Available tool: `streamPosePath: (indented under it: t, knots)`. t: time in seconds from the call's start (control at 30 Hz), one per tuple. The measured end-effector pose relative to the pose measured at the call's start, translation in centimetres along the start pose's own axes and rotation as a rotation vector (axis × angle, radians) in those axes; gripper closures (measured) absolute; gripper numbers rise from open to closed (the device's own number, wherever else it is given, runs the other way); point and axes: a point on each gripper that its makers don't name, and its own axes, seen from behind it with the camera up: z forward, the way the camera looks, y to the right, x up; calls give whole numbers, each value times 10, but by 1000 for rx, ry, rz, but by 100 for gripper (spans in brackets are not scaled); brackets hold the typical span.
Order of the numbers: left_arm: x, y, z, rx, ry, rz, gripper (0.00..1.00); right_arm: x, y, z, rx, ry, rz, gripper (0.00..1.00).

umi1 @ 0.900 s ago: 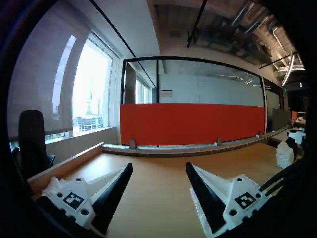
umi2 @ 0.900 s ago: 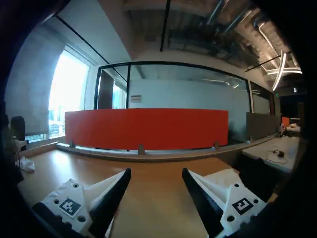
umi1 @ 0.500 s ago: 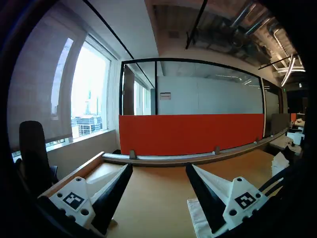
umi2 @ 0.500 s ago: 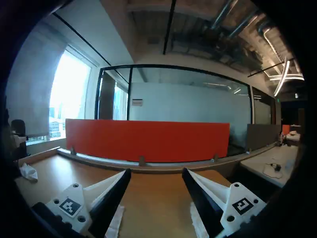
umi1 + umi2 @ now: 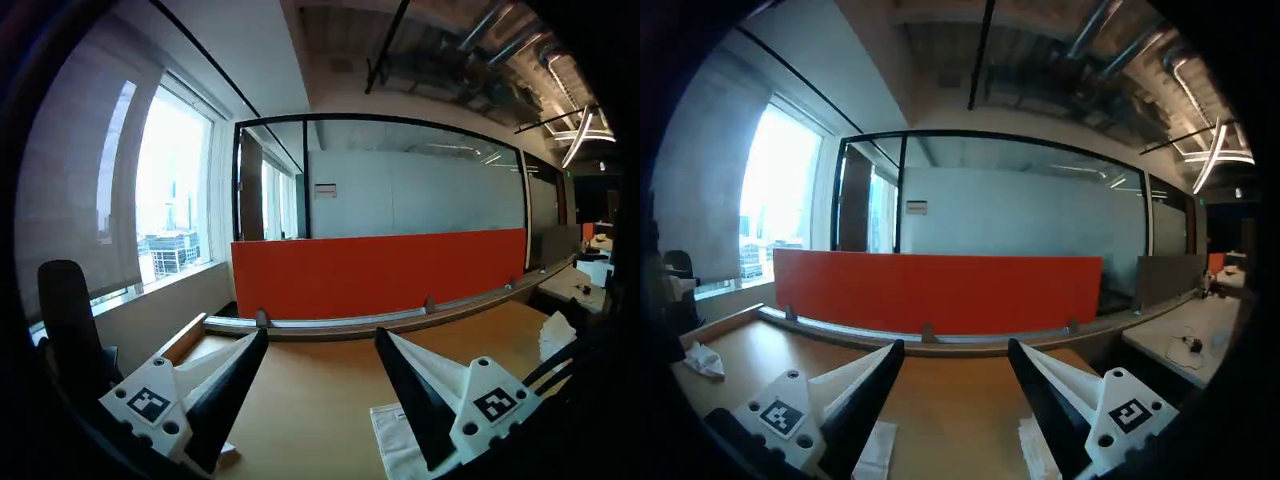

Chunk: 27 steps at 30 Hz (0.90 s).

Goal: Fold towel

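Hovering over the towel (image 5: 388,436) with left gripper (image 5: 320,332) and right gripper (image 5: 954,344) spread wide, empty, likely needing lowering to pinch its edge.

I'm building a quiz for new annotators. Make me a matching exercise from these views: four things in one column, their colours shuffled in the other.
Things:
1. towel
2. partition
3. chair
4. desk

Colours:
a. black
b. wood brown
c. white
d. orange-red

Pairs: 1-c; 2-d; 3-a; 4-b
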Motion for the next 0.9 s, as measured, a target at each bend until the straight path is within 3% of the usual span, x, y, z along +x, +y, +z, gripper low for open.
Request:
streamPosePath:
  t: [0.4, 0.9]
  knots:
    - [3, 9, 2, -78, -52, 74, 1, 0, -22, 6, 109, -49, -63, 0]
    - [-17, 38, 4, -238, -167, 127, 0, -23, -59, 3, 340, -191, -188, 0]
